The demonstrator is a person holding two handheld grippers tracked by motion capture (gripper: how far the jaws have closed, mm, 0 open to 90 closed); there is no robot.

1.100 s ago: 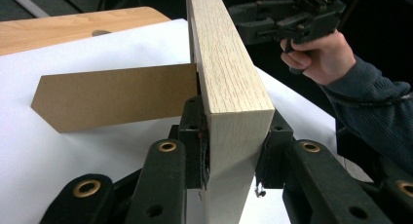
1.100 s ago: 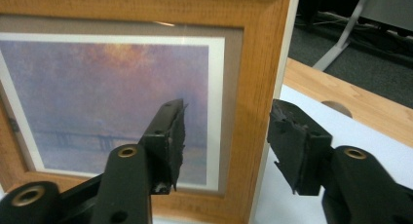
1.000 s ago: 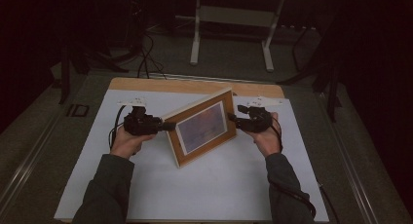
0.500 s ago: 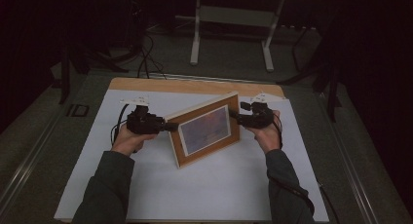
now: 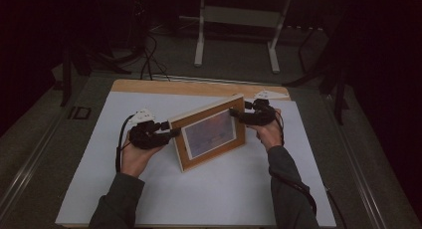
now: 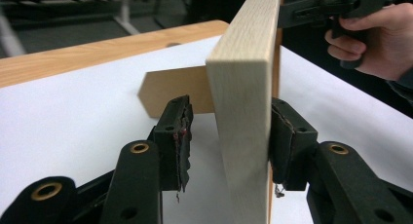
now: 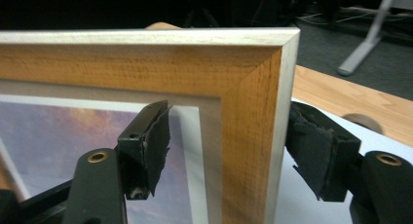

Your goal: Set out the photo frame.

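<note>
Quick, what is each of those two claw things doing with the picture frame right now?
Left gripper: open, jaws just widened; one pad off the picture frame, which stands between them.
Right gripper: open, both pads apart from the frame's corner.

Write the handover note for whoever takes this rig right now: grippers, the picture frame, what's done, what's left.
Left gripper: jaws have just been opening; the frame's left edge is between them, one pad at its face, the other clear. Not a firm hold.
Right gripper: open, straddling the frame's upper right corner, both pads apart from the wood.
Picture frame: upright on the white sheet, mid-table, its back stand out on the sheet behind it.
Done: frame appears set standing.
Left: probably draw both grippers away without tipping it.
</note>
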